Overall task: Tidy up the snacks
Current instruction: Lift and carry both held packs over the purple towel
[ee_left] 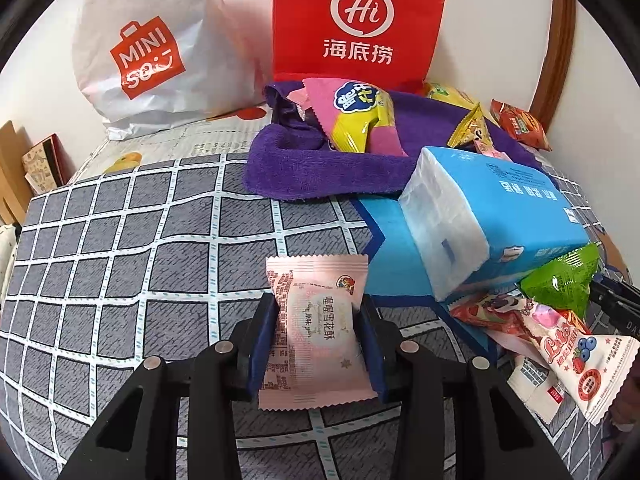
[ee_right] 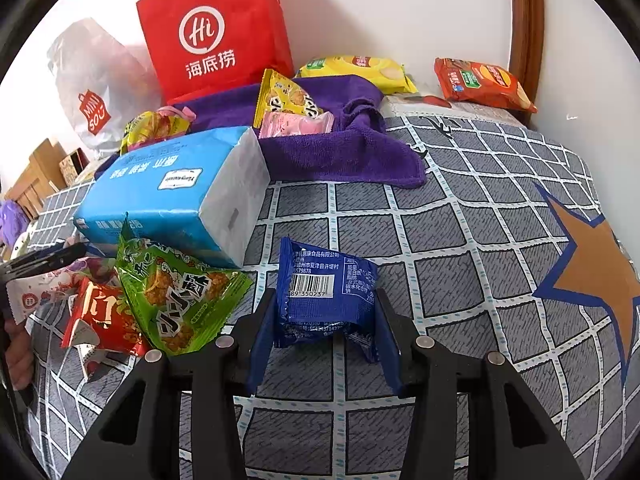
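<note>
On the bed [ee_left: 120, 240], the left gripper [ee_left: 316, 344] has its jaws clamped on a pink snack packet [ee_left: 316, 328]. A blue tissue pack [ee_right: 176, 196] leans over loose snacks. The right gripper [ee_right: 324, 340] grips a blue snack packet [ee_right: 324, 292]. Behind, a purple towel [ee_right: 340, 148] cradles more packets.

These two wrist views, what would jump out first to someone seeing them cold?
Each gripper holds a snack: the left gripper pinches a pink packet, the right gripper a blue packet. Behind them, a red bag stands against the wall, with a big blue tissue pack lying on the checked bedspread before a purple towel.
</note>
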`<state>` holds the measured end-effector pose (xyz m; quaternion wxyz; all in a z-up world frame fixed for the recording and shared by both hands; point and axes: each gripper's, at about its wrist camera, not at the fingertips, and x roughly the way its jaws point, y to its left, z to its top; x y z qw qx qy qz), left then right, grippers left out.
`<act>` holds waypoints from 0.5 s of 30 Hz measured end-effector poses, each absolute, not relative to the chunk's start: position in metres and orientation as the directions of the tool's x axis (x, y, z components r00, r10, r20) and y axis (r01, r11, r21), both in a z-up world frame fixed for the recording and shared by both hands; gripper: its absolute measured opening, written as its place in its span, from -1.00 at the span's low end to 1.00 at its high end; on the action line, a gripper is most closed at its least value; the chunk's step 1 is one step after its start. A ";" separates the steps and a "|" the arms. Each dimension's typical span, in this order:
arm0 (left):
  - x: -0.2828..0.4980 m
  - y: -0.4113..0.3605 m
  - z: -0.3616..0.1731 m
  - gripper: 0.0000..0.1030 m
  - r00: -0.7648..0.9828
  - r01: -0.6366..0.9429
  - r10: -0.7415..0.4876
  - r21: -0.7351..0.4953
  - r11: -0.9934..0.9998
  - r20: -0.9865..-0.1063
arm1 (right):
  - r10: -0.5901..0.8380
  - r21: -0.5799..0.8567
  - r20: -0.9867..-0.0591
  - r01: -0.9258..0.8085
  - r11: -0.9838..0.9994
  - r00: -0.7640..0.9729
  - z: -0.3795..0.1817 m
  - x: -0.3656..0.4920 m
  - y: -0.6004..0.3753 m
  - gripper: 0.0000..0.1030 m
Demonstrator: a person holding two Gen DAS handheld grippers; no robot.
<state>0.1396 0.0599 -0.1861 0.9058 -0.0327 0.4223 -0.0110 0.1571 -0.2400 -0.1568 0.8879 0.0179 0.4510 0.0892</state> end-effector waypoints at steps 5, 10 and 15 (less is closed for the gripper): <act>0.135 0.061 -0.184 -0.30 0.637 -0.009 -0.060 -0.086 0.996 -0.768 | 0.191 0.123 -0.776 -0.152 0.981 0.601 -0.150 0.150 -0.241 -0.17; 0.122 0.064 -0.171 -0.30 0.622 0.001 -0.120 -0.152 0.988 -0.774 | 0.186 0.065 -0.769 -0.214 0.975 0.611 -0.136 0.137 -0.224 -0.17; 0.113 0.058 -0.149 -0.30 0.635 0.016 -0.117 -0.138 0.990 -0.763 | 0.212 0.082 -0.733 -0.225 0.971 0.646 -0.107 0.126 -0.216 -0.17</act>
